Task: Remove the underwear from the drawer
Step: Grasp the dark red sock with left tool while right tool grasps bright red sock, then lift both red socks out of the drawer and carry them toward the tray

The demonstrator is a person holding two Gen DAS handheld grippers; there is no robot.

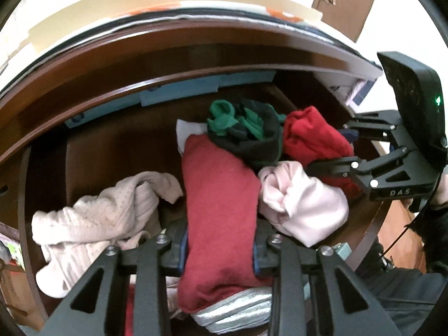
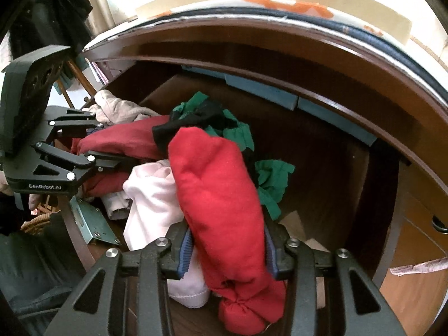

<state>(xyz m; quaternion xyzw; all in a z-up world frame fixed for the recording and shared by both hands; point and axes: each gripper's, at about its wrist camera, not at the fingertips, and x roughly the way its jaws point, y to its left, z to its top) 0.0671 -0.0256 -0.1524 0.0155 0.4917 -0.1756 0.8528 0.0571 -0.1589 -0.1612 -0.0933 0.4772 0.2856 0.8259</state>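
An open wooden drawer (image 1: 92, 145) holds a heap of underwear. My left gripper (image 1: 219, 254) is shut on a dark red rolled piece (image 1: 221, 210) at the front of the heap. My right gripper (image 2: 228, 252) is shut on a bright red rolled piece (image 2: 218, 196). The right gripper also shows in the left wrist view (image 1: 330, 154), reaching in from the right with the bright red piece (image 1: 310, 134). The left gripper shows in the right wrist view (image 2: 117, 151) on the dark red piece (image 2: 123, 137). A green and black piece (image 1: 246, 128) lies behind; it also shows in the right wrist view (image 2: 224, 128).
Pale pink garments lie at the left (image 1: 92, 215) and right (image 1: 302, 204) of the dark red piece. A white piece (image 2: 154, 196) lies beside the bright red one. A desktop edge (image 1: 196, 25) overhangs the drawer. A metal lock plate (image 2: 92, 224) sits on the drawer front.
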